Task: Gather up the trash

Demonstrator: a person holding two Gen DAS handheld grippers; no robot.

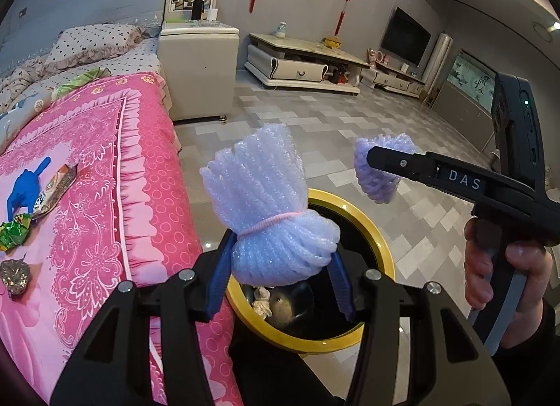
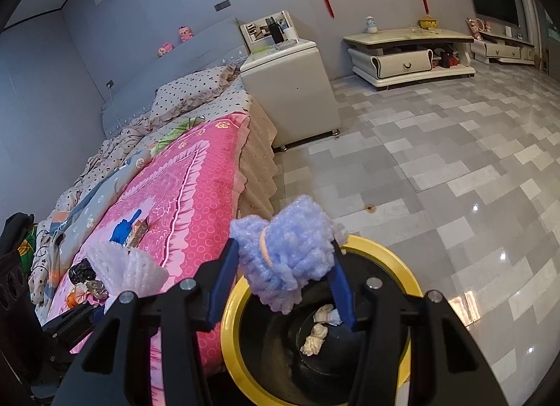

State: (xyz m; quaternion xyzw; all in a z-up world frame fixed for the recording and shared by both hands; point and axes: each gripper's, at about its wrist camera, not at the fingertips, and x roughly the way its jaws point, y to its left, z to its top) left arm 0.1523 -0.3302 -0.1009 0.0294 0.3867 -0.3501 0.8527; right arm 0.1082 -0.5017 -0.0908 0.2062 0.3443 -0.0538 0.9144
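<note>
Pink bedspread (image 1: 115,175) across the bed, wrappers (image 1: 52,192) and a blue glove (image 1: 24,189) lying near its side edge. Beside that edge on the tiled floor (image 1: 315,133), a black bin with a yellow rim (image 1: 381,241), crumpled paper (image 2: 316,337) at its bottom. Above the bin mouth, left gripper (image 1: 280,266) clamped on a tied bundle of white foam netting (image 1: 266,203). Right gripper (image 2: 283,266), held by a hand (image 1: 504,266), jaws closed on a smaller purple foam bundle (image 2: 283,259), also over the rim.

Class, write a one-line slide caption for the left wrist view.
Left tool holds a tied foam-net bundle above the gold-rimmed bin; right tool brings another.
</note>
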